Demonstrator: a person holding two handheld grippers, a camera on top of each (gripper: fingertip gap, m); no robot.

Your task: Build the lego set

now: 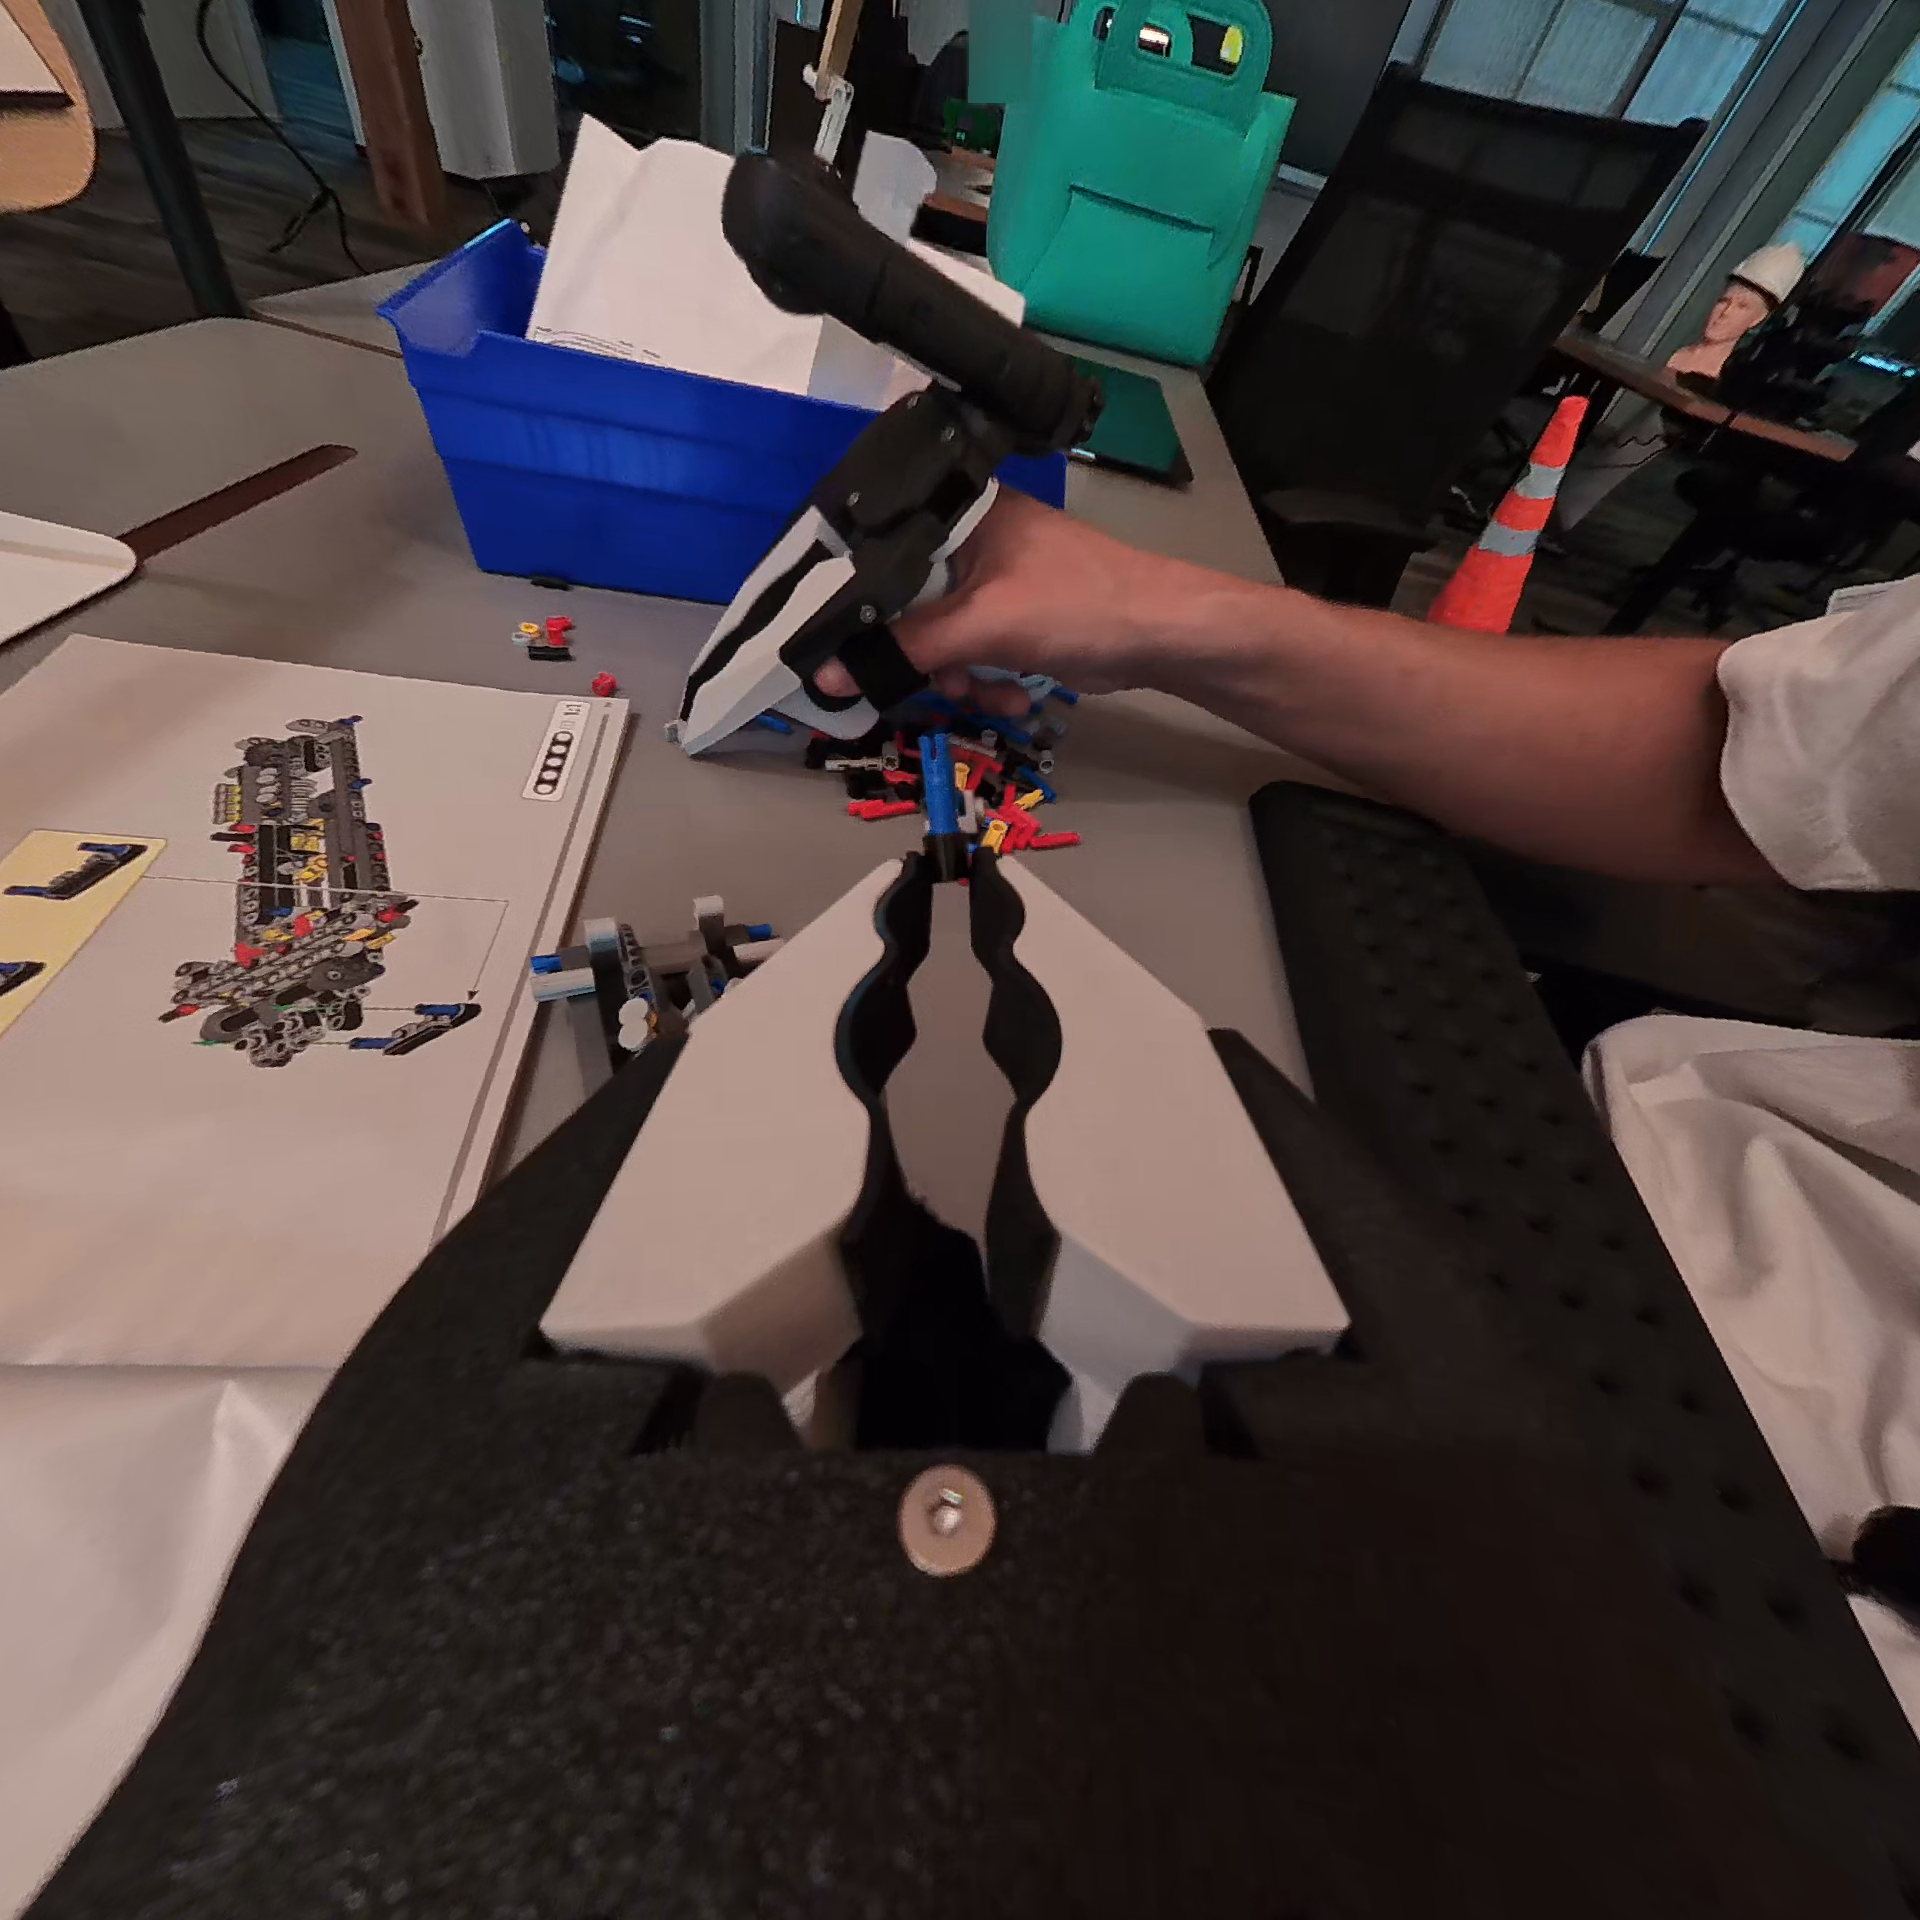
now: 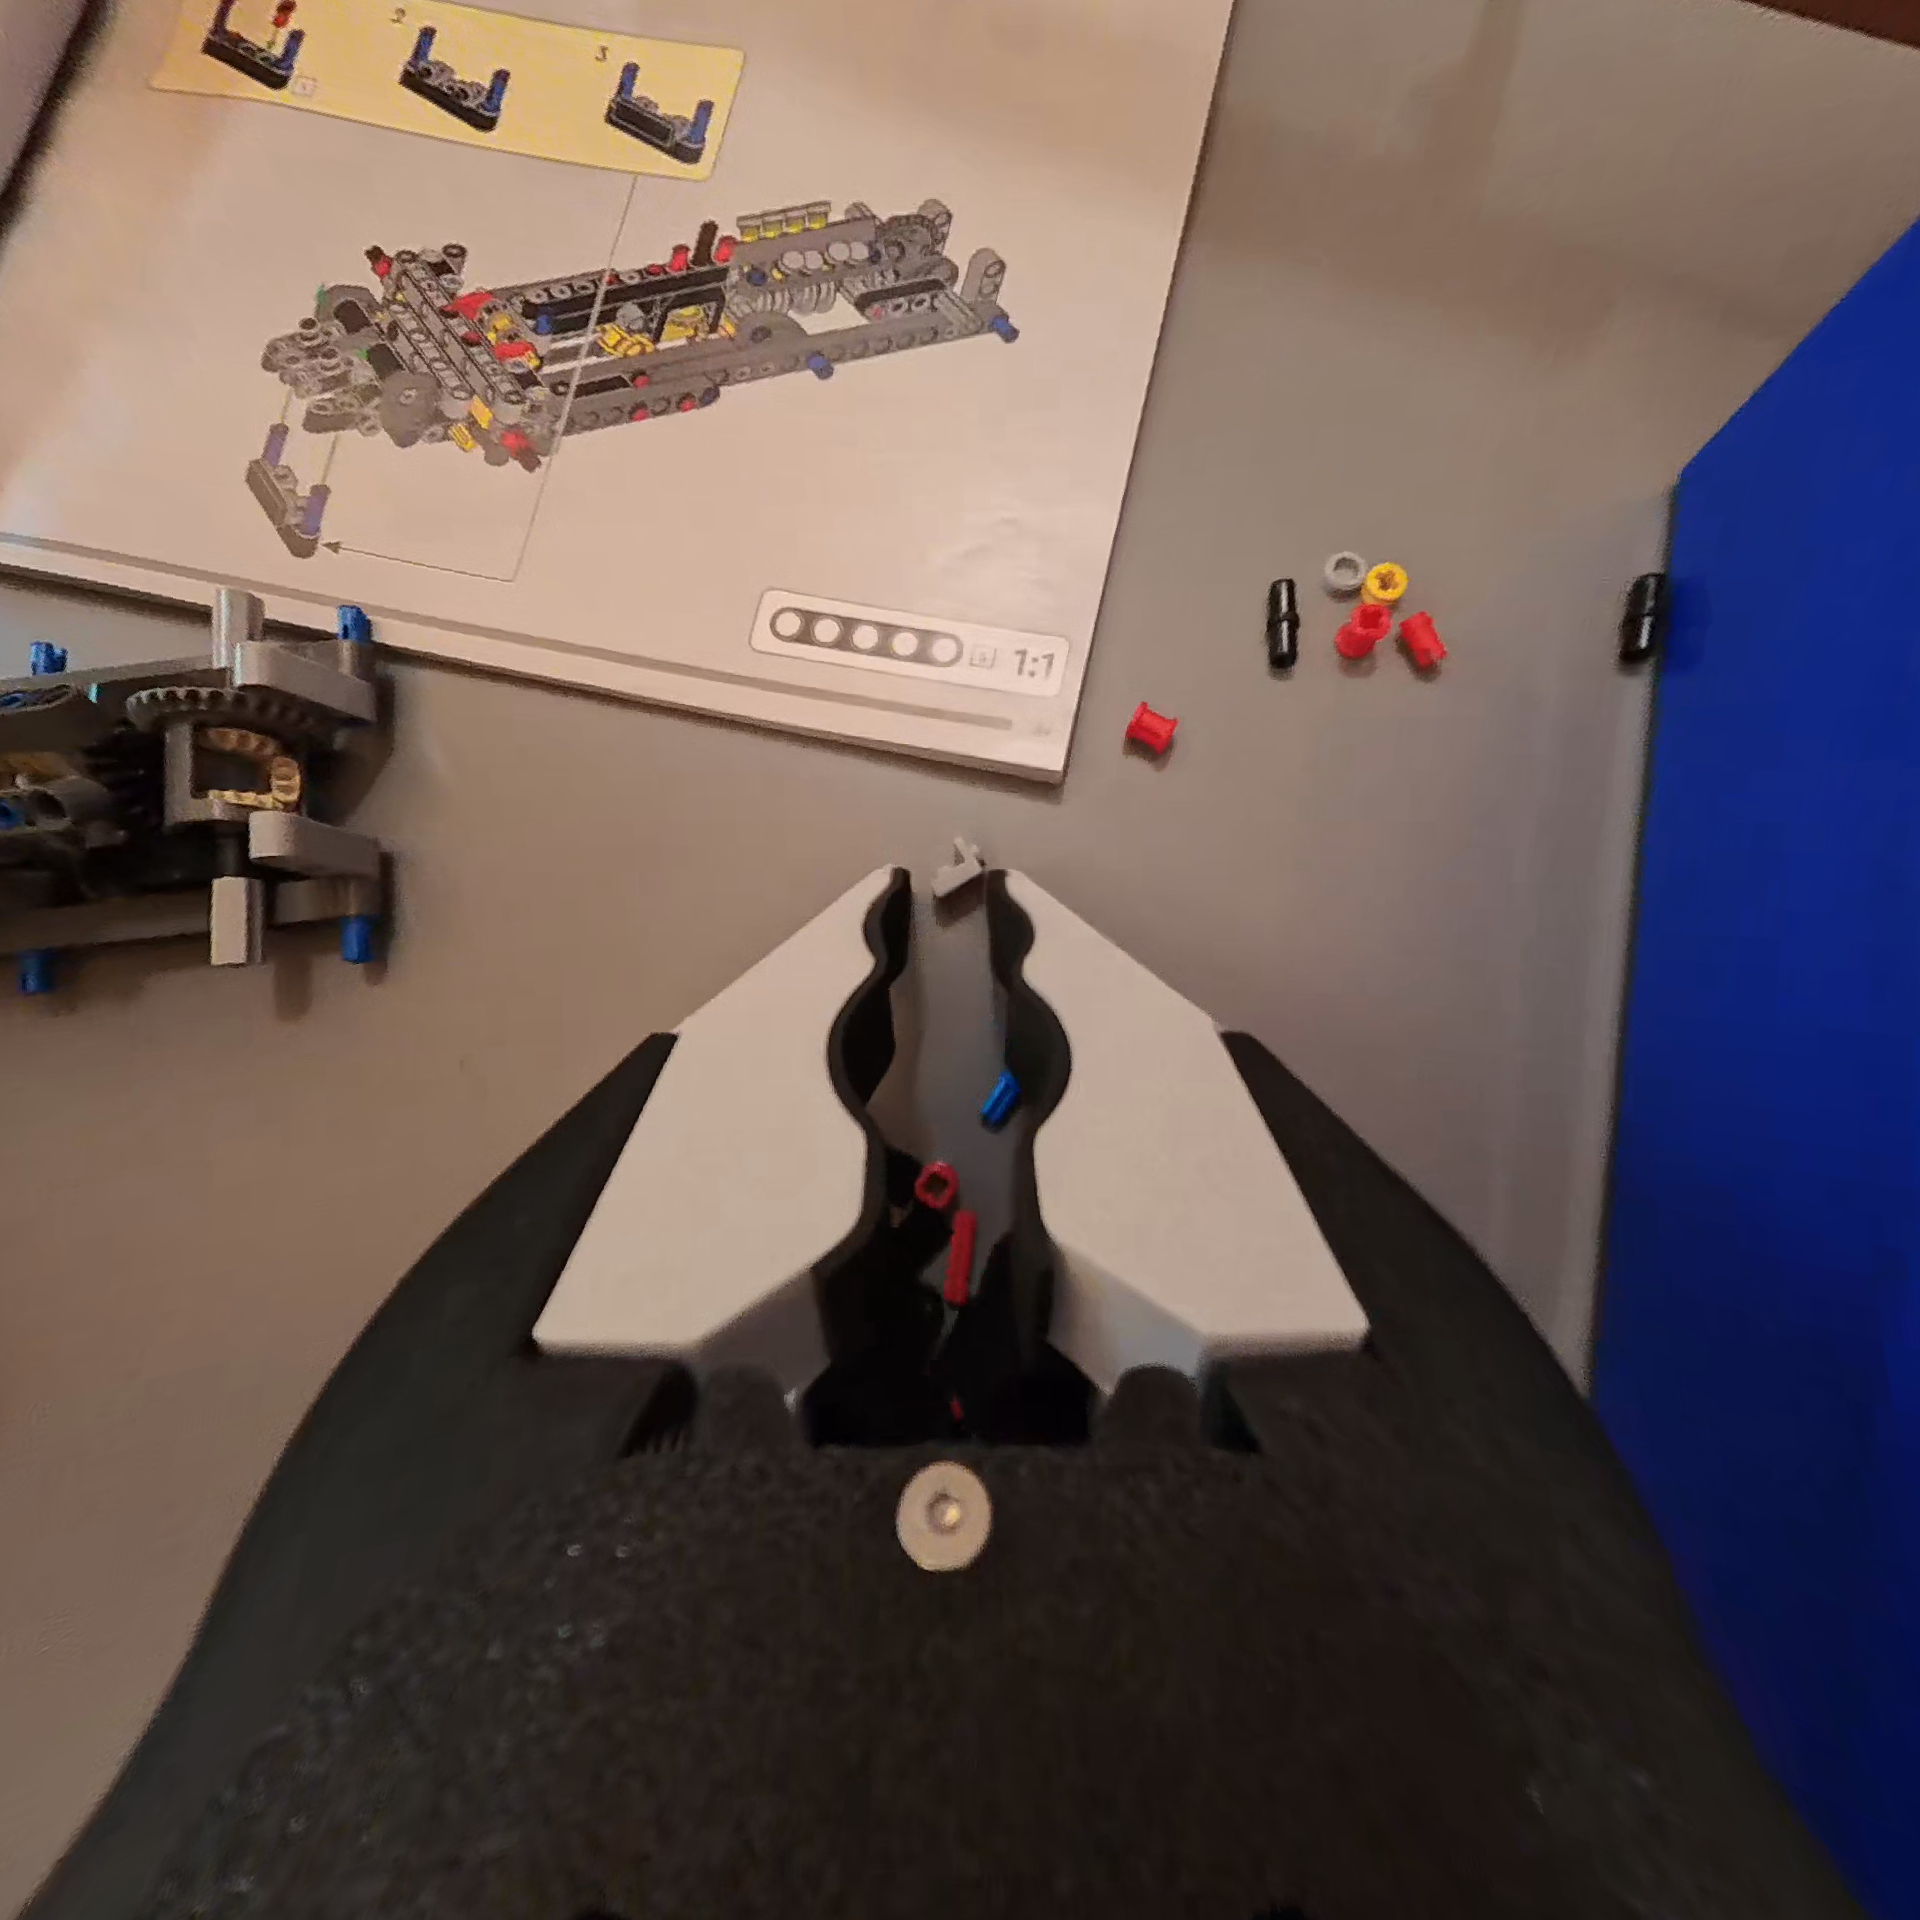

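Jaws: left gripper [image 1: 948, 868] clamped on small blue-and-black plastic pin piece [image 1: 938, 798], right gripper [image 2: 948, 883] pinching tiny grey plastic piece [image 2: 958, 871] above grey worktop [image 2: 1299, 935]; both light, rigid, slippery, hold mid-body.
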